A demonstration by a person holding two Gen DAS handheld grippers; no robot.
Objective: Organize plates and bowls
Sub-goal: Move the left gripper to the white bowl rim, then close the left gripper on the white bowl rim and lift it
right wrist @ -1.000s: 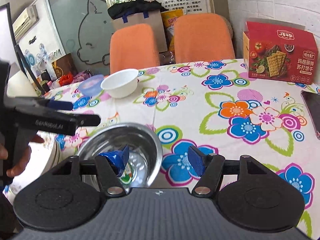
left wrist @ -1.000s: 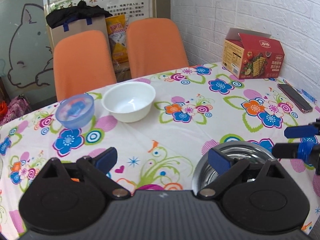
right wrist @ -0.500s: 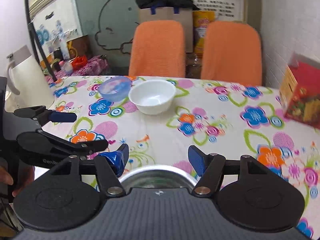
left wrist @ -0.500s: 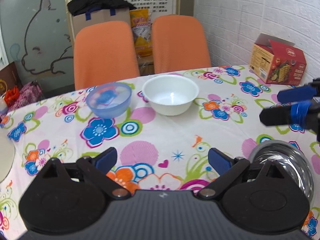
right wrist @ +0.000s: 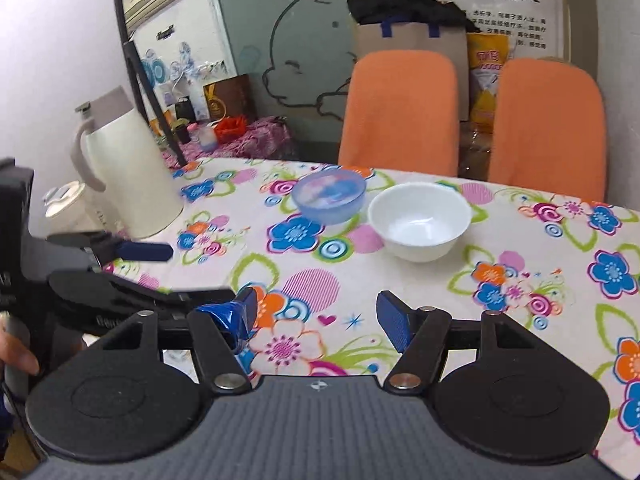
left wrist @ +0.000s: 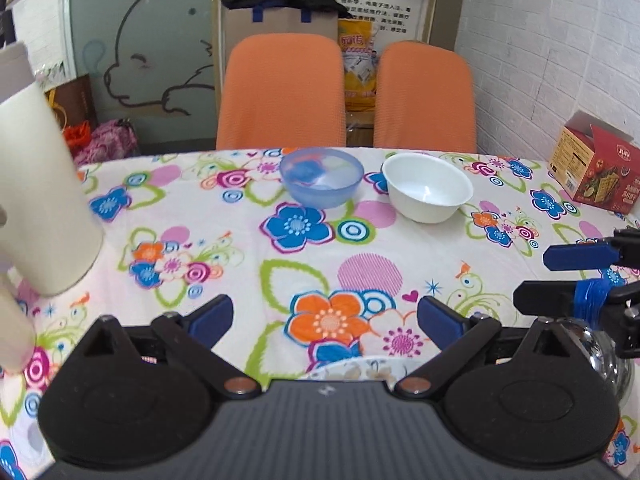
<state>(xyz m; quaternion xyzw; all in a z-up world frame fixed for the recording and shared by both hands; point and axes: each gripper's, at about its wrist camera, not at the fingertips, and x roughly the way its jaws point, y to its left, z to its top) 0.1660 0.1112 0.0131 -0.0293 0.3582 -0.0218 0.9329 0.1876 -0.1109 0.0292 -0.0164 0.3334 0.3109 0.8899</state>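
Observation:
A clear blue bowl [left wrist: 321, 177] and a white bowl [left wrist: 427, 187] stand side by side at the far edge of the flowered table; both also show in the right wrist view, blue bowl [right wrist: 329, 196] and white bowl [right wrist: 419, 220]. My left gripper [left wrist: 324, 316] is open and empty over the near table, with the rim of a patterned plate [left wrist: 352, 370] just below it. A steel bowl [left wrist: 610, 360] sits at the lower right, under my right gripper, which shows from the side in this view [left wrist: 556, 280]. My right gripper [right wrist: 316, 318] is open and empty.
A white thermos jug [right wrist: 128, 172] stands at the table's left, with a white lidded cup [right wrist: 68, 204] beside it. A red cracker box [left wrist: 596, 172] sits at the right edge. Two orange chairs [left wrist: 280, 92] stand behind the table.
Both grippers have swung left; the bowls shifted right in the views. The thermos jug has come into view, the steel bowl has slipped out of the right wrist view.

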